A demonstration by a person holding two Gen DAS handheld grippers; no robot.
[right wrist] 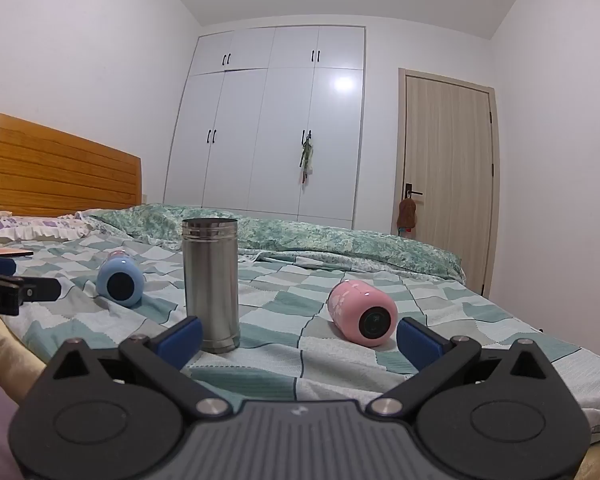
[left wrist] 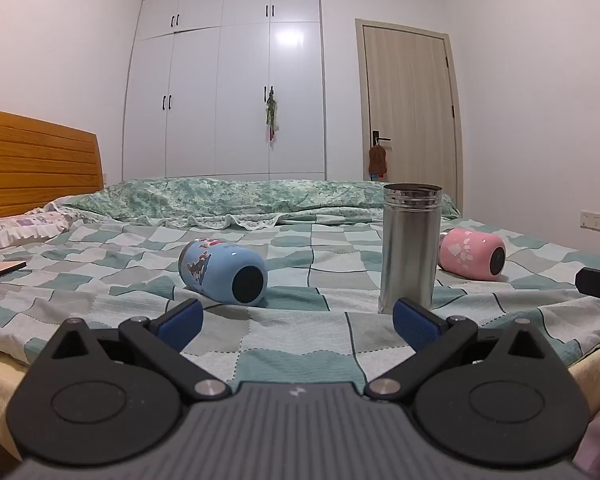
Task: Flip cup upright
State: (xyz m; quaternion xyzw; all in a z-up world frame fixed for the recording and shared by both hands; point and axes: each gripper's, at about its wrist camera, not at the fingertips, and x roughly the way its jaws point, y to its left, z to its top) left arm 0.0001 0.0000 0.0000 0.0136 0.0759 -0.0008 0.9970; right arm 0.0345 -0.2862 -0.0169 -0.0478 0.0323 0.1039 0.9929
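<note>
A steel cup (left wrist: 410,246) stands upright on the bed, open end up; it also shows in the right wrist view (right wrist: 211,284). A blue cup (left wrist: 224,272) lies on its side left of it, base toward me, also seen in the right wrist view (right wrist: 120,282). A pink cup (left wrist: 473,254) lies on its side to the right, also seen in the right wrist view (right wrist: 363,312). My left gripper (left wrist: 298,320) is open and empty, short of the blue and steel cups. My right gripper (right wrist: 300,338) is open and empty, between the steel and pink cups, short of them.
The bed has a checked green cover (left wrist: 300,344) and a rolled green quilt (left wrist: 236,196) at the back. A wooden headboard (left wrist: 36,160) is at left, with a flat reddish item (left wrist: 0,270) near it. A wardrobe (left wrist: 224,80) and door (left wrist: 410,104) stand behind.
</note>
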